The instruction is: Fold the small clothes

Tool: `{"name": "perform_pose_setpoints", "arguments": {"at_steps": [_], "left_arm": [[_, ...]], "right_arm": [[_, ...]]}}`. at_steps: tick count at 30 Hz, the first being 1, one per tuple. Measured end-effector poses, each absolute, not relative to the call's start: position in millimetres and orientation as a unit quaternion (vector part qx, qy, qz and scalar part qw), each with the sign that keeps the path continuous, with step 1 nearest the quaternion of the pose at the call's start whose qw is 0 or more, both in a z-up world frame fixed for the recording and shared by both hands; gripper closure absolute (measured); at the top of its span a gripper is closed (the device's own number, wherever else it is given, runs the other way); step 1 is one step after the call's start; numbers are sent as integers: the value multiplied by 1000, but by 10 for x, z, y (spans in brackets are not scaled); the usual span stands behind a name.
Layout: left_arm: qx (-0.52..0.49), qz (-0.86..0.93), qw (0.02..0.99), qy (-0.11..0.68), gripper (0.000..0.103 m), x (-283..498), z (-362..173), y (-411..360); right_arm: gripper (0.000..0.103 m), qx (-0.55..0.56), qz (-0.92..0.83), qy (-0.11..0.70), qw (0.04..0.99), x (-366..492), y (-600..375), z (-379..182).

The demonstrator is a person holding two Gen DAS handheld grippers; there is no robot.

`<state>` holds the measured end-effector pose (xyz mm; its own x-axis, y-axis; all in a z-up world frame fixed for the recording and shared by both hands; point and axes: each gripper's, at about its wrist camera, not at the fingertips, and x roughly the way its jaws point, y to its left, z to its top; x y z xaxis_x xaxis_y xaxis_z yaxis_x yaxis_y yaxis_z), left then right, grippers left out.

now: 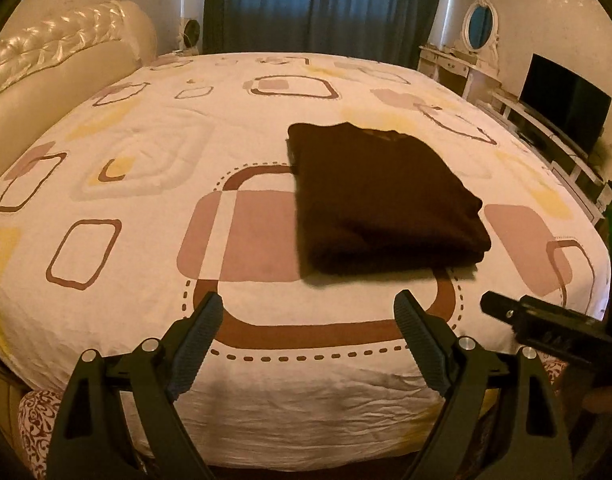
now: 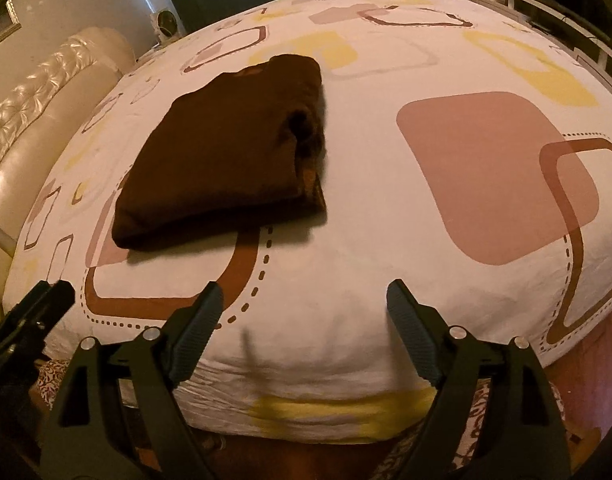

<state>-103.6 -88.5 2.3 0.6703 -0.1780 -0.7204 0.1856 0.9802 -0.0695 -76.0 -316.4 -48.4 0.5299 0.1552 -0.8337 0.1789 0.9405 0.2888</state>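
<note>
A dark brown garment [image 1: 386, 200] lies folded into a flat rectangle on the bed; it also shows in the right wrist view [image 2: 225, 156], with layered edges on its right side. My left gripper [image 1: 308, 312] is open and empty, held over the bed's near edge, short of the garment. My right gripper [image 2: 301, 304] is open and empty, near the bed's front edge and right of the garment. The right gripper's tip [image 1: 506, 308] shows at the right of the left wrist view; the left gripper's tip [image 2: 45, 300] shows at the left of the right wrist view.
The bed [image 1: 145, 200] has a white sheet with brown, pink and yellow squares. A cream padded headboard [image 1: 57, 56] stands at the left. Blue curtains [image 1: 326, 4] hang behind. A vanity with oval mirror [image 1: 480, 24] and a TV [image 1: 562, 100] stand at the right.
</note>
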Motion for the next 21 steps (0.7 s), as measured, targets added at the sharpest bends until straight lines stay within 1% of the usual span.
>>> {"name": "perform_pose_setpoints", "arguments": {"at_steps": [14, 21], "left_arm": [[7, -85, 915, 395, 17, -1013, 23, -876], [10, -83, 917, 391, 17, -1029, 26, -887]], "right_arm": [[19, 128, 0, 474, 871, -780, -2991, -482], [19, 126, 4, 477, 870, -780, -2963, -501]]}}
